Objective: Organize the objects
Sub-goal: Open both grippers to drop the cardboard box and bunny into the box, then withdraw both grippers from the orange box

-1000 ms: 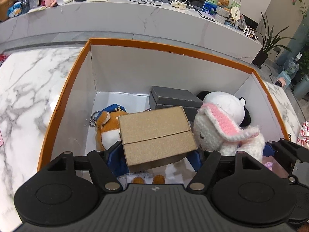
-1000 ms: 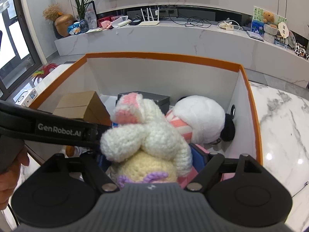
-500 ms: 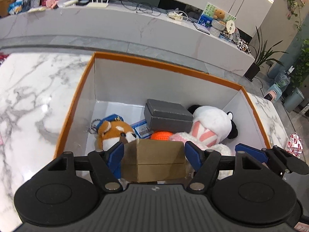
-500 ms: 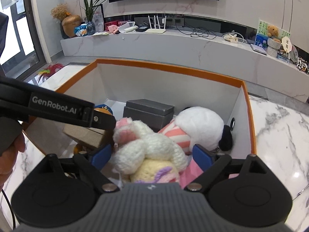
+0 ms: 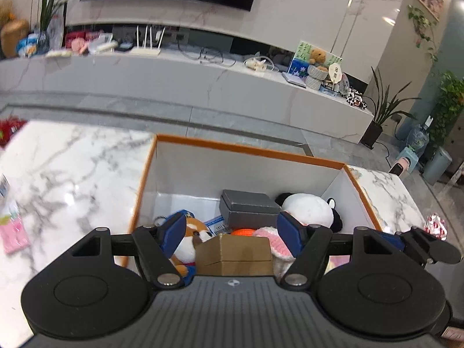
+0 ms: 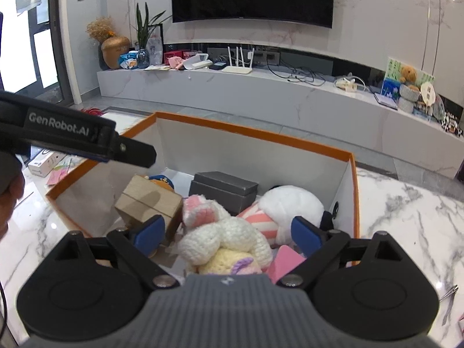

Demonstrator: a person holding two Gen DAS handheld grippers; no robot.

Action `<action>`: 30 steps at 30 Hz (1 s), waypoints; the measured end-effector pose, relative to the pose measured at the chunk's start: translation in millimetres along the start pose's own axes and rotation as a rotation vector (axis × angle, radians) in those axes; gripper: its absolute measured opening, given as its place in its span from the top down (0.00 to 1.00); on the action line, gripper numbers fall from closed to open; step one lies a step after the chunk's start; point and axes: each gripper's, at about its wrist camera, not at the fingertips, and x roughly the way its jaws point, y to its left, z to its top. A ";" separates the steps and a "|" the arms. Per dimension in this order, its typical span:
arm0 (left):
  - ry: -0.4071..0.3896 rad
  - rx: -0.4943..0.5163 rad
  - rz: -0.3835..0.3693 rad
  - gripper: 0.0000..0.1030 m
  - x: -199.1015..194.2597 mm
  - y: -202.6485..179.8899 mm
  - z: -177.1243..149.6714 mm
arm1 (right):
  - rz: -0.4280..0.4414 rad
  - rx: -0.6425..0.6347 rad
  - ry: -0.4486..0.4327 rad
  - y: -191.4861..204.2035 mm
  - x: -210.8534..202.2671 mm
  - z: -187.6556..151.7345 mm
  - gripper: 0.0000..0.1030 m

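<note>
**Since both loads lie in the bin, either hand is free to go for more**

While my left gripper [image 5: 232, 229] hangs open above the orange-rimmed bin [image 5: 249, 146], the cardboard box [image 5: 235, 252] lies below it and near me. Its long axis runs left to right across my jaws, and neither pad touches it. To its right the knitted rabbit [image 6: 232, 240] rests under my right gripper [image 6: 229, 232], whose jaws have just been opening; the rabbit sits between the pads but clear of both. What looks like a pink packet [image 5: 13, 232], too blurred to be sure, lies far left on the marble table [image 5: 72, 168], so I judge my left hand the nearer.
</note>
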 end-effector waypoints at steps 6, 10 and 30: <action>-0.043 0.112 0.036 0.21 -46.3 -7.5 -12.6 | 0.000 -0.038 -0.045 6.0 -31.7 -6.1 0.07; -0.065 0.117 0.061 0.21 -79.7 -10.1 -32.5 | -0.001 -0.033 -0.066 8.6 -56.8 -12.7 0.06; 0.059 -0.030 -0.028 0.14 -63.1 22.8 -114.9 | -0.027 0.043 0.010 56.5 -37.2 -98.6 0.03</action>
